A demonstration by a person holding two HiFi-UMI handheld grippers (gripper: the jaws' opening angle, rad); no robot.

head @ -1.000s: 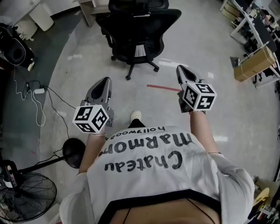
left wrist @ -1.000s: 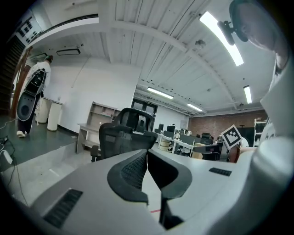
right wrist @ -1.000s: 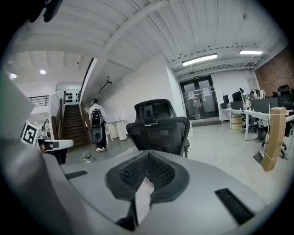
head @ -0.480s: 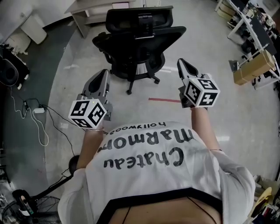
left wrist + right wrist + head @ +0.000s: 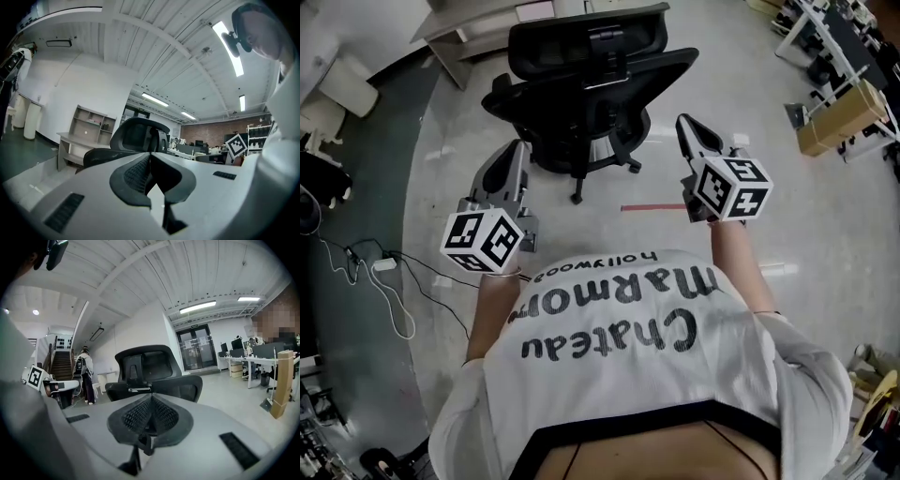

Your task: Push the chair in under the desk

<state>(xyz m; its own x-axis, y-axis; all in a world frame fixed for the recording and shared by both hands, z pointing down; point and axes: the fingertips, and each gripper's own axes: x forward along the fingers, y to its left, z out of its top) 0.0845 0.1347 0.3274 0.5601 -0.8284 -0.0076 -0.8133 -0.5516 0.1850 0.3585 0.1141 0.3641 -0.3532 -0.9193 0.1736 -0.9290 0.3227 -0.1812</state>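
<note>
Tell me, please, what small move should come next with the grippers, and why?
Probably carry both forward to meet the back of the chair: the left gripper and right gripper are shut and empty, apparently just short of it, and the desk stands beyond it.

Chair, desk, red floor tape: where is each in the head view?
chair (image 5: pixel 581 94), head view, on the black backrest.
desk (image 5: pixel 472 27), head view, on its pale top beyond the chair.
red floor tape (image 5: pixel 649 207), head view, middle of the strip.
</note>
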